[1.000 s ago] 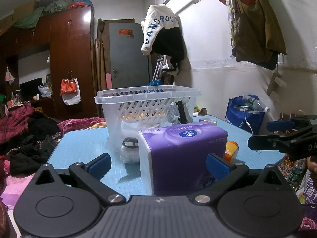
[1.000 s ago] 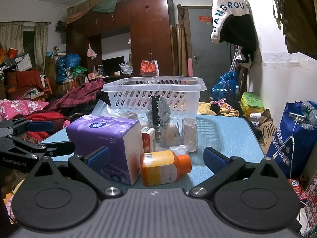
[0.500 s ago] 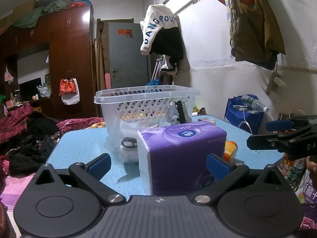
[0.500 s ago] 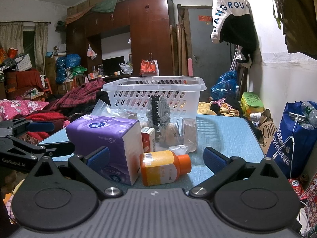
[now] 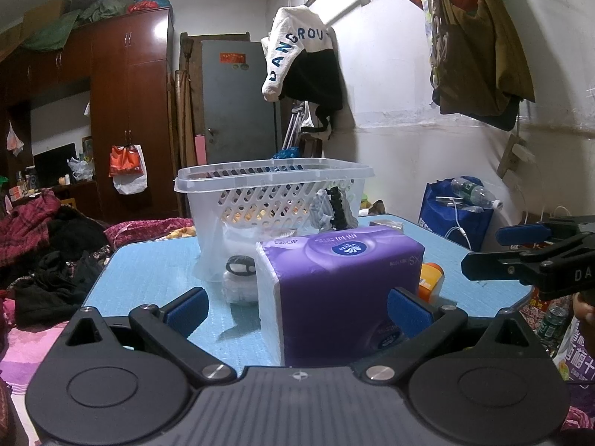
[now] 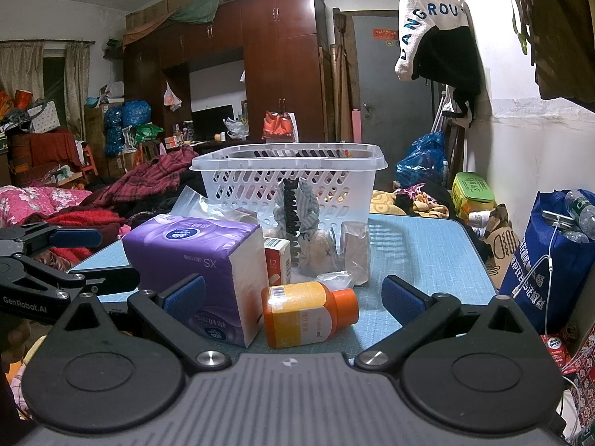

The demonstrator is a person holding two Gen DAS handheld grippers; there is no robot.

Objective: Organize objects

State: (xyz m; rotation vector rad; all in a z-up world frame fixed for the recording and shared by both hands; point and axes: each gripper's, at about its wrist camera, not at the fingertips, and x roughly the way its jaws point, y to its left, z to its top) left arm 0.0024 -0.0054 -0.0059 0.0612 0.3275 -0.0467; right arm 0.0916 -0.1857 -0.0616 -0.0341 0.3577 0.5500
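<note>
A white slotted basket (image 5: 275, 182) (image 6: 290, 171) stands on the blue table (image 5: 148, 267) (image 6: 427, 256). A purple tissue pack (image 5: 346, 290) (image 6: 197, 264) sits in front of it. An orange bottle (image 6: 308, 312) lies on its side beside the pack; only its cap end shows in the left wrist view (image 5: 431, 282). My left gripper (image 5: 297, 310) is open, with the tissue pack just ahead between its fingers, not touched. My right gripper (image 6: 293, 297) is open, with the orange bottle ahead between its fingers.
A small red-and-white box (image 6: 277, 264), a striped hair tie with a black comb (image 6: 293, 219), clear-wrapped items (image 6: 353, 256) and a small white jar (image 5: 240, 282) stand near the basket. A blue bag (image 6: 554, 260) sits right of the table. Clothes pile at left (image 5: 37, 245).
The left wrist view has shifted very slightly; the basket and tissue pack sit a touch further left in it. The right gripper has not moved.
</note>
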